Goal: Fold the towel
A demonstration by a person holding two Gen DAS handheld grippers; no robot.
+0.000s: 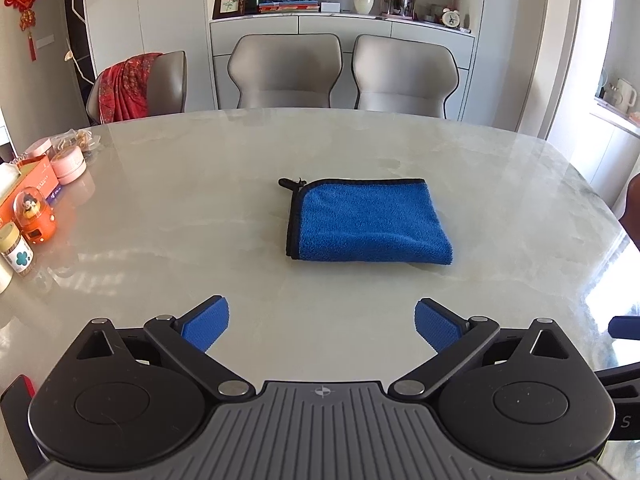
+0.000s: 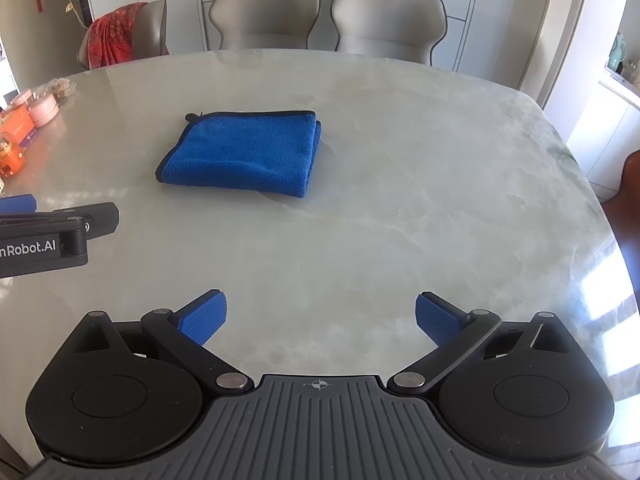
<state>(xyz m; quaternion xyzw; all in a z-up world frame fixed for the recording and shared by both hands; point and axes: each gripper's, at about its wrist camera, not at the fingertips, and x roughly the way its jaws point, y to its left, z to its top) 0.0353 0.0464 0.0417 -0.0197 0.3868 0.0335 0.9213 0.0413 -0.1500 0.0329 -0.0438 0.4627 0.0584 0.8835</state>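
Left wrist view: my left gripper [image 1: 321, 322] is spread wide, blue pads holding nothing, hovering over the pale marble table [image 1: 160, 216]. The blue terry towel with black edging [image 1: 368, 222] lies folded flat at mid-table, well ahead, untouched.

Right wrist view: my right gripper [image 2: 321, 320] is likewise spread and empty. Towel [image 2: 244, 152] sits ahead-left; left gripper's side shows at the left edge.

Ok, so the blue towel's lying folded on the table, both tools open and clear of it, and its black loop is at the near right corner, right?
Not quite: the loop sits at the towel's far left corner, as the left wrist view shows. Towel folded on the table, left tool and right tool open and clear.
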